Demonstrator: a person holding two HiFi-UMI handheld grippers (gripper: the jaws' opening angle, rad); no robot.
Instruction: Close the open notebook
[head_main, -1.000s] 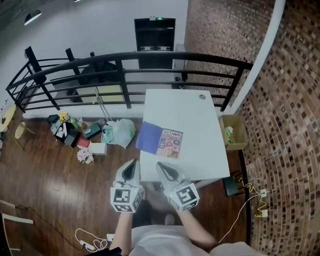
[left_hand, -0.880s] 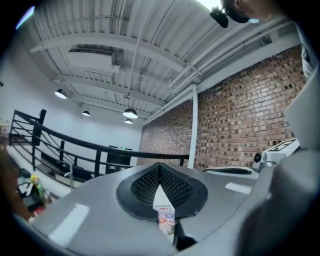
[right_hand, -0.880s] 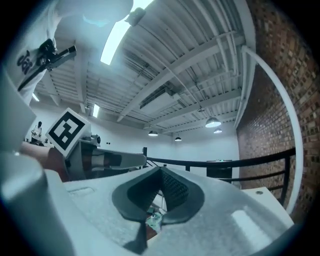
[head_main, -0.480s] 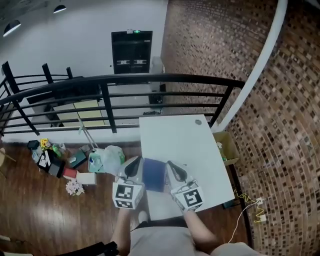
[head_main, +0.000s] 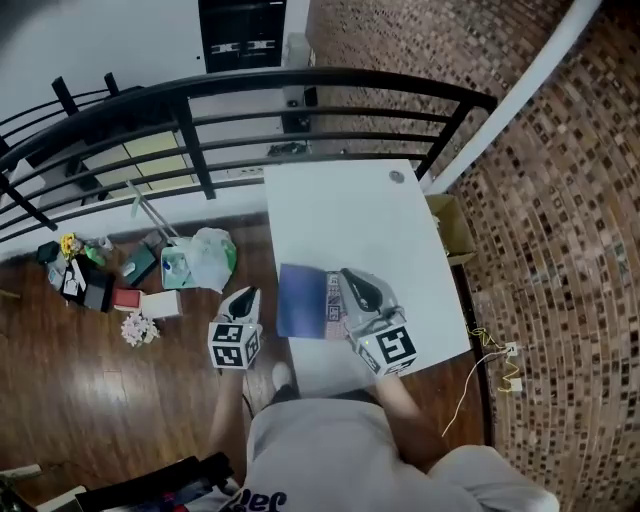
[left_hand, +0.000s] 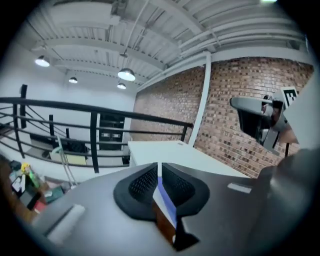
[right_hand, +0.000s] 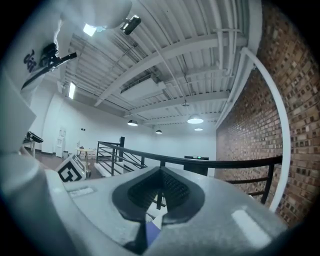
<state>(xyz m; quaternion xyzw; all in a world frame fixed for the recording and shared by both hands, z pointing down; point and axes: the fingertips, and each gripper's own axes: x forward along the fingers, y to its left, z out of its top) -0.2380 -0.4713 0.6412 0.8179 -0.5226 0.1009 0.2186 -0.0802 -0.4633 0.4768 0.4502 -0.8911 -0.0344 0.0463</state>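
Left gripper (head_main: 246, 295) off table (head_main: 350, 205) edge, tilted down; jaws just opening to slit, empty. Right gripper (head_main: 350, 277) level over notebook (head_main: 298, 300), jaws together.

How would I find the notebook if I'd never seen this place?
Find the white rectangular table by the black railing. Near its front left edge lies the open paper notebook, one half plain blue, the other covered in colourful pictures.

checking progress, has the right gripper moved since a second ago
Yes. The right gripper went forward from the table's near edge; its tip is now over the notebook.
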